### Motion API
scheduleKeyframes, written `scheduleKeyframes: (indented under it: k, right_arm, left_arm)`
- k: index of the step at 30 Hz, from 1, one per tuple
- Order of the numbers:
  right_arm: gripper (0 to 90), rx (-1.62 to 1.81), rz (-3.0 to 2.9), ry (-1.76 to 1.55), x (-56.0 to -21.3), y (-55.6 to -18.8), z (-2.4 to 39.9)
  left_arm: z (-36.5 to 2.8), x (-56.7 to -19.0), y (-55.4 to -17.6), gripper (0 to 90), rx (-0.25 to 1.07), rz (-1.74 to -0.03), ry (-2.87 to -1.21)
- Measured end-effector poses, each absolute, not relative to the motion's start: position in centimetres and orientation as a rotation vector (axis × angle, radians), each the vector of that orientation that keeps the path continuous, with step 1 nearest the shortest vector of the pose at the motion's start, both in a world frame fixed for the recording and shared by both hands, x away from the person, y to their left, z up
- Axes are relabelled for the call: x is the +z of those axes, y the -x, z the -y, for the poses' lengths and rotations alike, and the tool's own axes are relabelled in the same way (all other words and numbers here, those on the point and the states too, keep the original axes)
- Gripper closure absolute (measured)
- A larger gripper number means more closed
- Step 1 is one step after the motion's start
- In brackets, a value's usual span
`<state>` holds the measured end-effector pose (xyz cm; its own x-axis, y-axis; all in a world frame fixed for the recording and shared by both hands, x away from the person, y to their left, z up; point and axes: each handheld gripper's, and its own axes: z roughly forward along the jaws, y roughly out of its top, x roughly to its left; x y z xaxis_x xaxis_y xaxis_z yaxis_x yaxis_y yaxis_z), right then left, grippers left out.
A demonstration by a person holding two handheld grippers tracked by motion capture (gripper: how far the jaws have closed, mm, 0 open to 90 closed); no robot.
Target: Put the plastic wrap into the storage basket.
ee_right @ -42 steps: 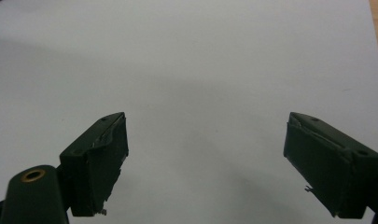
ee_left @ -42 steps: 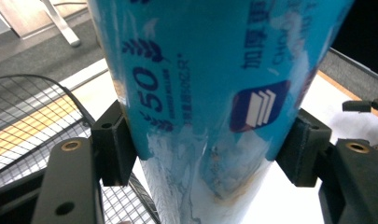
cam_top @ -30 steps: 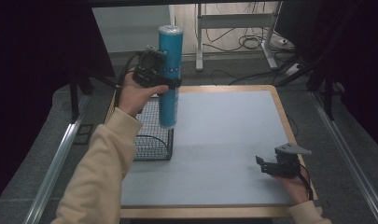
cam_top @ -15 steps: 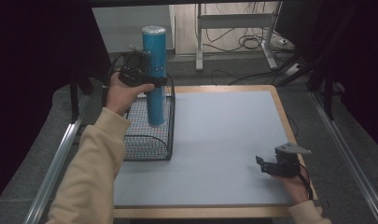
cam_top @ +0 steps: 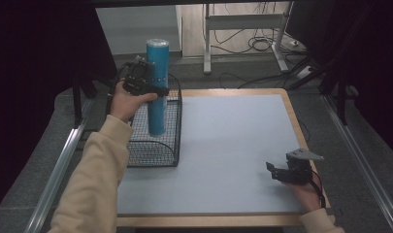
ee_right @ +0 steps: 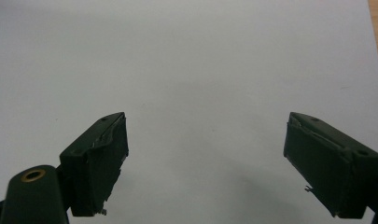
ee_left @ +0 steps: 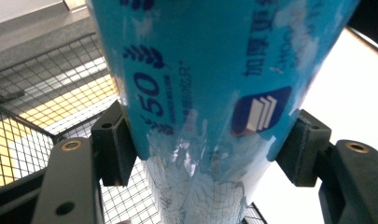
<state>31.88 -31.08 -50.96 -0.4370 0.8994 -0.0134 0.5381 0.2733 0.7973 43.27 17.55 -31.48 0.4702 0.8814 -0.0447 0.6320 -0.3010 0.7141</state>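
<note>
A white table top (cam_top: 233, 145) with a wooden edge spreads across the high view, and the same pale surface (ee_right: 186, 60) lies under the right gripper's jaws in its own view. At the left edge of the table stands a black wire basket (cam_top: 155, 145), open at the top, its mesh (ee_left: 46, 84) also showing behind the load in the left gripper view. Over the basket is a tall blue roll (cam_top: 157, 87), upright, with its lower end down inside the wire walls and its top well above the rim; whether it touches the basket's floor cannot be told. In the left gripper view the roll (ee_left: 210, 93) bears white and dark blue print, including the figure 50, and its wrapper is wrinkled toward the bottom. The left gripper (cam_top: 153, 88) grips the roll across its upper half, a pad (ee_left: 113, 142) pressed against each side of it, held from the left by the person's hand in a cream sleeve. The right gripper (cam_top: 276, 171) rests low near the table's near right corner, well apart from the basket, its jaws spread wide with nothing between them.
</note>
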Motion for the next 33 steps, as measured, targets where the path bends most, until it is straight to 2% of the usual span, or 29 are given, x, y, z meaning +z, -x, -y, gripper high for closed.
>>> scheduleKeyframes:
  k: [13, 33]
  right_arm:
    - [13.9, 1.021, -2.078, -1.292, -51.0, -31.9, 31.1]
    - [14.1, 1.026, -2.073, -1.291, -50.8, -31.7, 31.3]
  left_arm:
    - [-17.3, -34.5, -45.3, 32.1, 0.492, -1.320, -2.130]
    - [-16.1, -38.0, -48.6, 32.0, 0.447, -1.381, -2.192]
